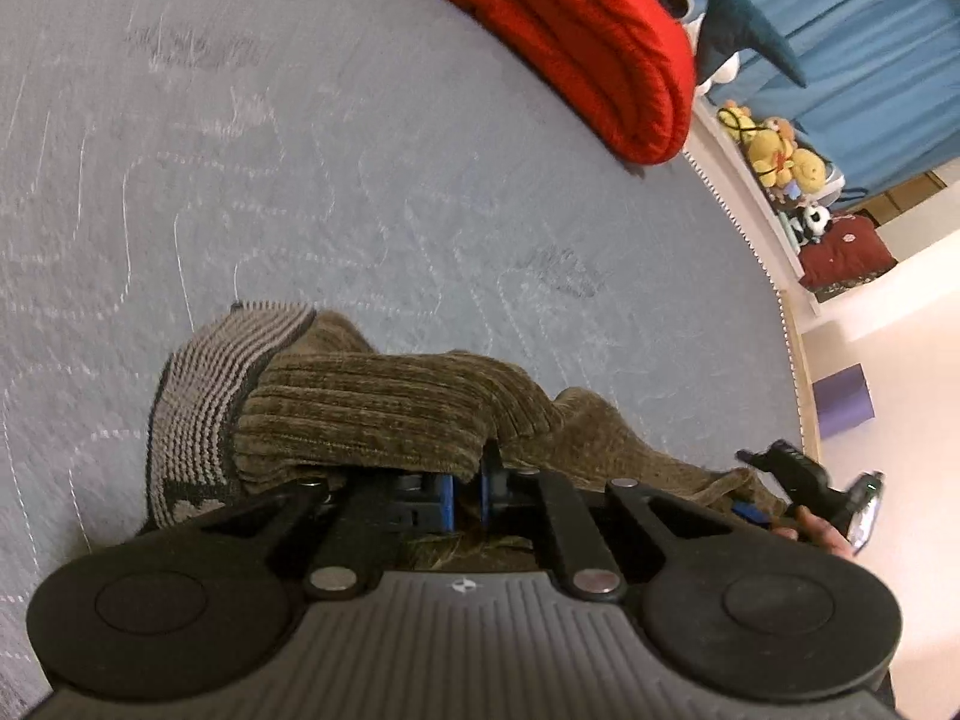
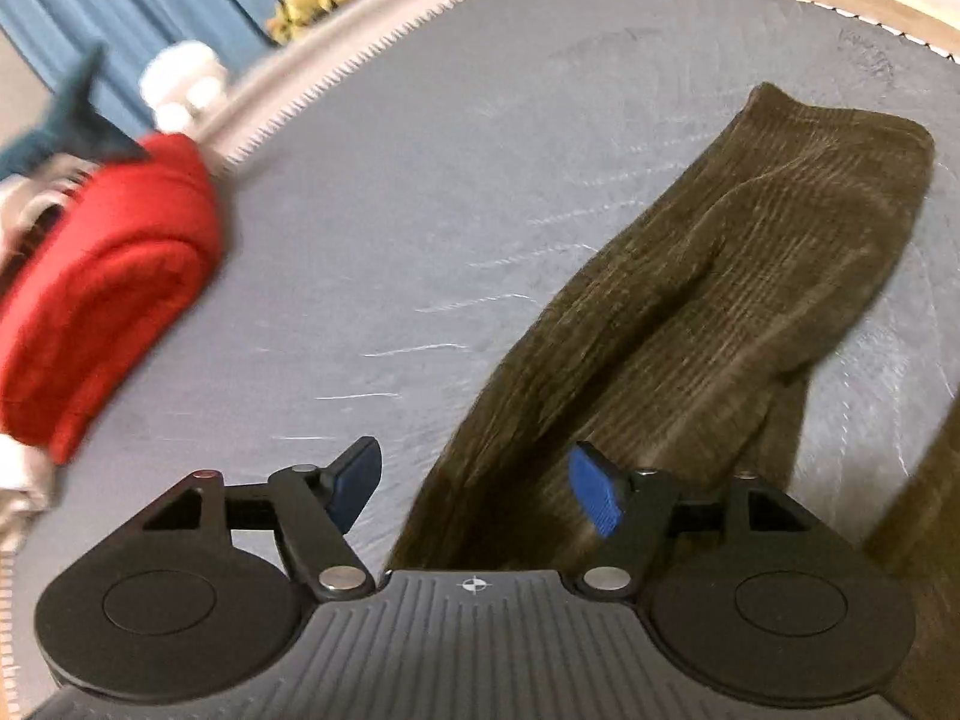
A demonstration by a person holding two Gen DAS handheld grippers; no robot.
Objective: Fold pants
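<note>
Olive-brown corduroy pants with a striped grey-black waistband lie bunched over my left gripper, whose blue pads are shut on the fabric near the waist. In the right wrist view the pant legs stretch away across the grey bed cover toward the far edge. My right gripper is open, its blue fingers straddling the near part of the leg, just above it. The right gripper also shows in the left wrist view, at the right by the pants.
A folded red blanket lies at the far side of the bed, seen also in the right wrist view. Plush toys and a blue curtain stand beyond the bed edge. A purple box sits on the floor.
</note>
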